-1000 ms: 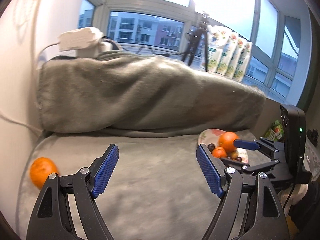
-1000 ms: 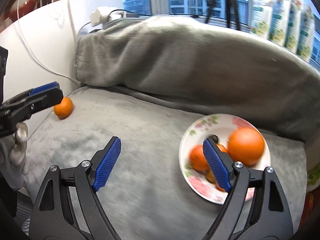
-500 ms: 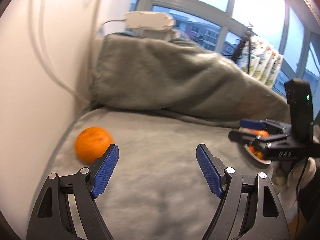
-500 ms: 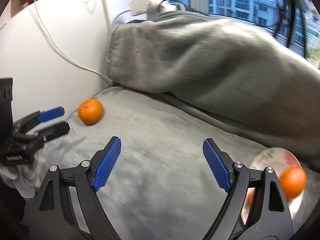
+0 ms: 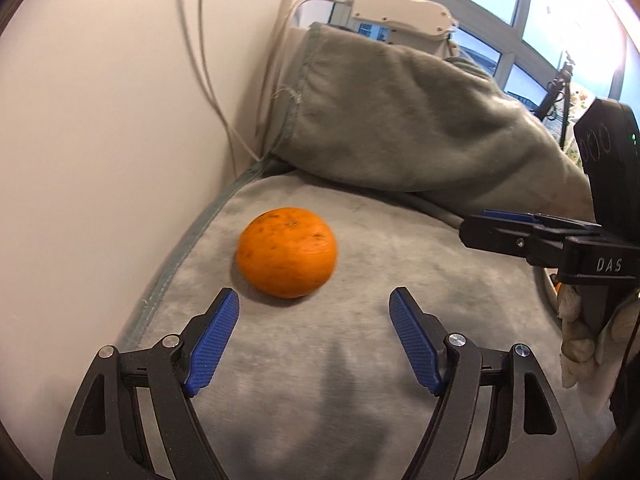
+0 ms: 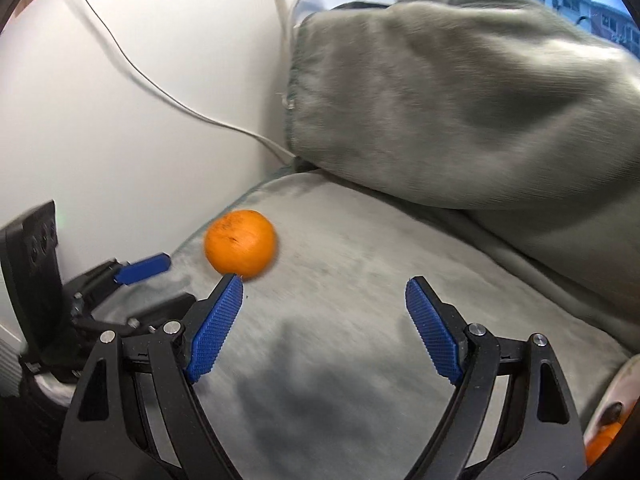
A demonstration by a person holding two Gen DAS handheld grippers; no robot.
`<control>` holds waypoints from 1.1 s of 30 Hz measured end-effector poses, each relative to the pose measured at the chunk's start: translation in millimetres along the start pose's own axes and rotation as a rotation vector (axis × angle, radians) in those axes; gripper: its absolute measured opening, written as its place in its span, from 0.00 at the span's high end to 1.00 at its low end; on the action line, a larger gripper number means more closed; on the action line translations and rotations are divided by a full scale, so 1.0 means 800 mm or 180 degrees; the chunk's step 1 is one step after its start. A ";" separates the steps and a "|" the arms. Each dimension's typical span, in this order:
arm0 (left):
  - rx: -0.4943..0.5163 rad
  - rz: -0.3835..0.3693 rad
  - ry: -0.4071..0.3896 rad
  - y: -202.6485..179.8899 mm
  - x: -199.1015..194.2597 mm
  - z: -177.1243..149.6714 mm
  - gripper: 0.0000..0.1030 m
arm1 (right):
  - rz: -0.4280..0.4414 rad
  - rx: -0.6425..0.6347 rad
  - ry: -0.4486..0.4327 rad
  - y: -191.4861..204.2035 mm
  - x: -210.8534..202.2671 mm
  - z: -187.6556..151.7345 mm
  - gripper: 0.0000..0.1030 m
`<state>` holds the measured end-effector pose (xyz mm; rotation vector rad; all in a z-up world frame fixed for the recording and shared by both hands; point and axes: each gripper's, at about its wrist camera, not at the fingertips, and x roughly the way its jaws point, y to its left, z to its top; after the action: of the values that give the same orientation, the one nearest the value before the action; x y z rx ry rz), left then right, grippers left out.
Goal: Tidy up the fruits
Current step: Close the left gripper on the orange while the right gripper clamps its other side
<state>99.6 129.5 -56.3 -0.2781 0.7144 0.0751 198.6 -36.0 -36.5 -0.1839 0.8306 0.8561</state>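
Approach step, I judge: my left gripper (image 5: 314, 300) has its jaws apart, just narrowing, nothing between them, just short of the orange (image 5: 286, 251) at frame centre on the grey blanket (image 5: 400, 280). My right gripper (image 6: 324, 292) gapes empty. Next I push forward to straddle the fruit, then squeeze.

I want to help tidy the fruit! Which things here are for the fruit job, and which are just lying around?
For the job:
- orange on the grey blanket
- flowered plate with more fruit
- left gripper, fingers open
- right gripper, fingers open

Just lying around:
- white cables
- white power strip
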 end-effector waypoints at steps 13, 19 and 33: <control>-0.0100 -0.0015 0.0136 0.027 0.036 0.000 0.26 | 0.0507 0.0294 0.0221 0.016 0.078 0.027 0.20; -0.0136 -0.0037 0.0204 0.029 0.048 0.006 0.31 | 0.0628 0.0355 0.0291 0.024 0.101 0.030 0.23; -0.0197 -0.0153 0.0387 0.035 0.067 0.015 0.38 | 0.0900 0.0488 0.0413 0.030 0.131 0.032 0.39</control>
<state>143.3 158.3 -88.9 -0.3612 0.8266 0.0349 234.8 53.8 -89.4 0.0145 1.0561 1.0480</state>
